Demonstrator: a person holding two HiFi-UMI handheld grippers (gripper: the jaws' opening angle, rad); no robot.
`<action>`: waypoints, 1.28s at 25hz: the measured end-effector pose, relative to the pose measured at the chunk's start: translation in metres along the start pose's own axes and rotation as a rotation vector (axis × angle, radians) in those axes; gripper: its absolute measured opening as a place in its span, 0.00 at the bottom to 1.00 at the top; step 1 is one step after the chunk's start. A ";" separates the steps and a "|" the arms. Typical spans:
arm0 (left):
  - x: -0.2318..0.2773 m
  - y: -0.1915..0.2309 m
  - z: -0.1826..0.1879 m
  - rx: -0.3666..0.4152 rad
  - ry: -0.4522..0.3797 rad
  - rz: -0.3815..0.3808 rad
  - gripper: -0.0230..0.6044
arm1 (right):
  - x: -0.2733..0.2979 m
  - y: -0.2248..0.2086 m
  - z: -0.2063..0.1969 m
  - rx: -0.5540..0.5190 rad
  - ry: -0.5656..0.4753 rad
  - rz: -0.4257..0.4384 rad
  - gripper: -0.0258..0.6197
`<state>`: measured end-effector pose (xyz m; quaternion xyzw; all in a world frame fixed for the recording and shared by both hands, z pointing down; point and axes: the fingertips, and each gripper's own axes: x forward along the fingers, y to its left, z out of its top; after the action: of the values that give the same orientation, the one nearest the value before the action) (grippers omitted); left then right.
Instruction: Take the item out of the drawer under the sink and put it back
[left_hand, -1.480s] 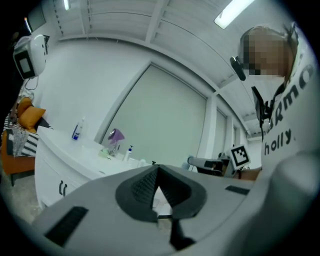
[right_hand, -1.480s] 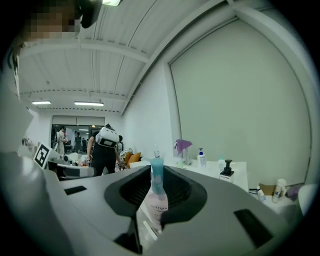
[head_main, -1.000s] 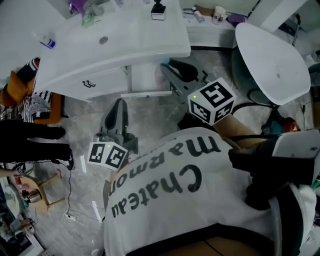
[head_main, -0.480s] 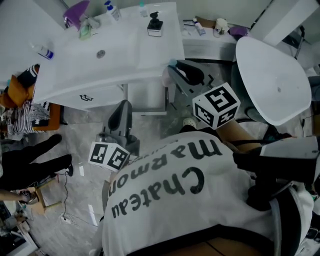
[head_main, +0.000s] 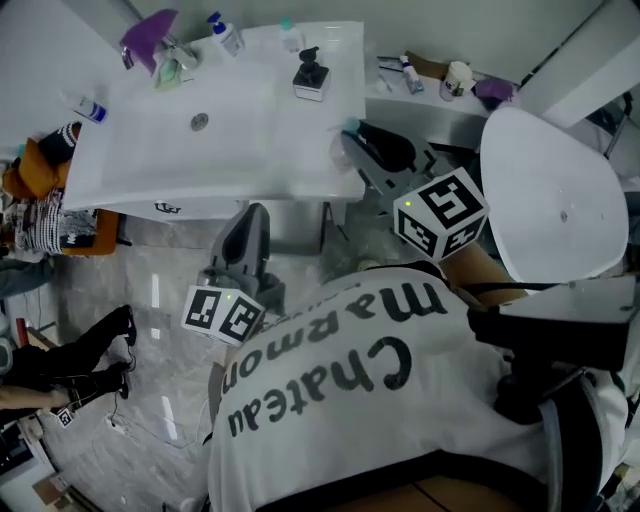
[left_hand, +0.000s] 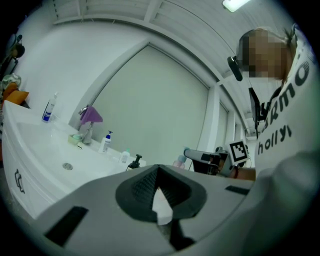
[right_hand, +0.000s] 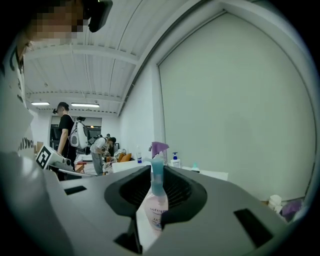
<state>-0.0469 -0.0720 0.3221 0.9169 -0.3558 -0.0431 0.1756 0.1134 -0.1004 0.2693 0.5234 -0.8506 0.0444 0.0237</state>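
The sink (head_main: 250, 150) lies far and left of centre, with its drawer (head_main: 165, 208) under the near edge. On the sink's far rim a tap (head_main: 165, 50) stands at the left, a pump bottle (head_main: 225, 35) just right of it and a dispenser (head_main: 310, 75) further right. A small bottle (head_main: 88, 108) lies on the left rim. Right of the sink, a shelf (head_main: 420, 100) carries a cup (head_main: 458, 78). The left tool (head_main: 250, 215) is near the sink's front. The right tool (head_main: 362, 142) is at its right corner, with a bottle (right_hand: 156, 202) clamped between its jaws.
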 end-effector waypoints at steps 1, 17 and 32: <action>0.002 0.000 0.000 -0.003 -0.006 0.004 0.05 | 0.001 -0.001 0.001 -0.005 0.001 0.007 0.17; 0.054 -0.007 0.003 -0.015 -0.043 0.149 0.05 | 0.034 -0.076 0.031 0.015 -0.075 0.117 0.17; 0.066 -0.024 0.039 0.044 -0.042 -0.089 0.05 | 0.011 -0.069 0.058 0.019 -0.124 -0.012 0.17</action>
<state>0.0098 -0.1109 0.2804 0.9344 -0.3189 -0.0623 0.1460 0.1709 -0.1470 0.2161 0.5303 -0.8469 0.0200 -0.0338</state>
